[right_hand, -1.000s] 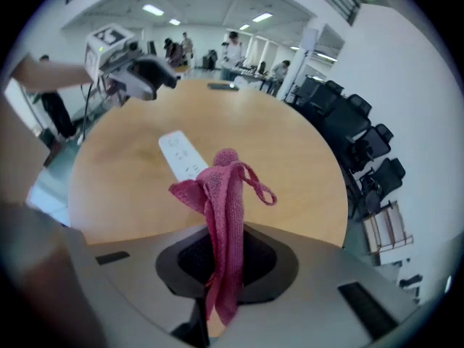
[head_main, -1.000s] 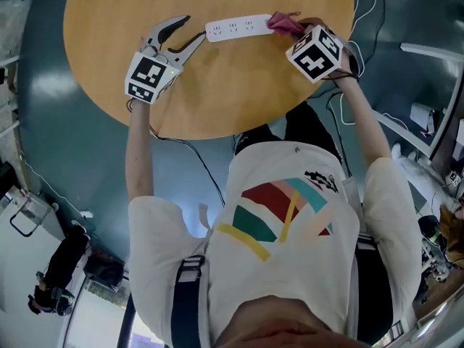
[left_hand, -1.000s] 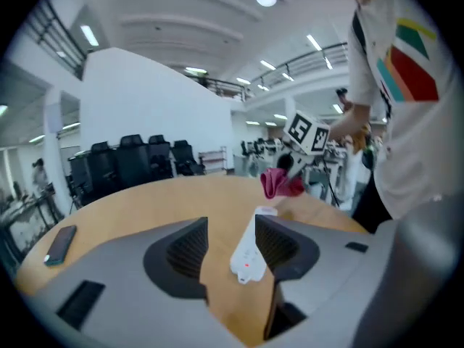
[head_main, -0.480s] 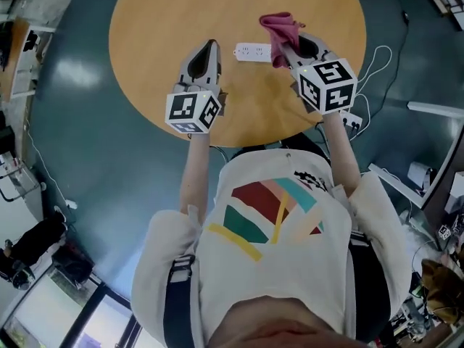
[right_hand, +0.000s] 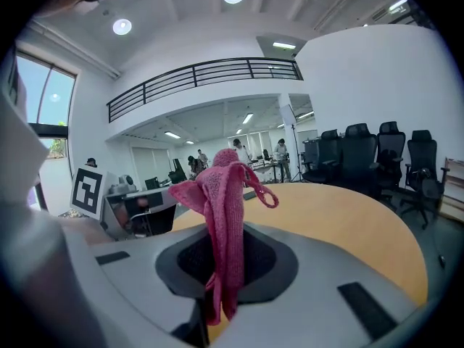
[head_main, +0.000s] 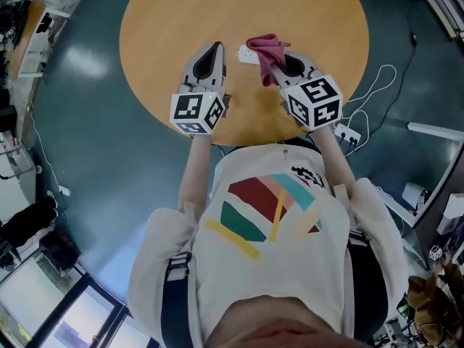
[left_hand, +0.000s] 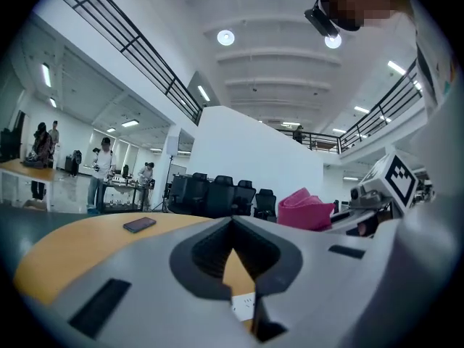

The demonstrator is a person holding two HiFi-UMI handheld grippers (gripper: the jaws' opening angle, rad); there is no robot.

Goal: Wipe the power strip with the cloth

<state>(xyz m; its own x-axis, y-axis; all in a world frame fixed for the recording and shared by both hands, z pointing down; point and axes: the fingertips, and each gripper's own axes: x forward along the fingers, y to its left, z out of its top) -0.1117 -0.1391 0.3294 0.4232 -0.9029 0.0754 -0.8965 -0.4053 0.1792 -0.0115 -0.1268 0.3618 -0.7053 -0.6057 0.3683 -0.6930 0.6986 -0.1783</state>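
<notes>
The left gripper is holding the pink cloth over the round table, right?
Not quite. It is the right gripper that holds the pink cloth over the round table; the right gripper view shows the cloth pinched between its jaws. The left gripper is shut with nothing in it.

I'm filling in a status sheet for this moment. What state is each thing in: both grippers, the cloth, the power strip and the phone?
left gripper: shut, nothing between its jaws.
right gripper: shut on the cloth.
cloth: bunched, held up in the right gripper's jaws.
power strip: lying flat on the table, one end hidden behind the cloth.
phone: lying flat on the table, screen dark.
</notes>
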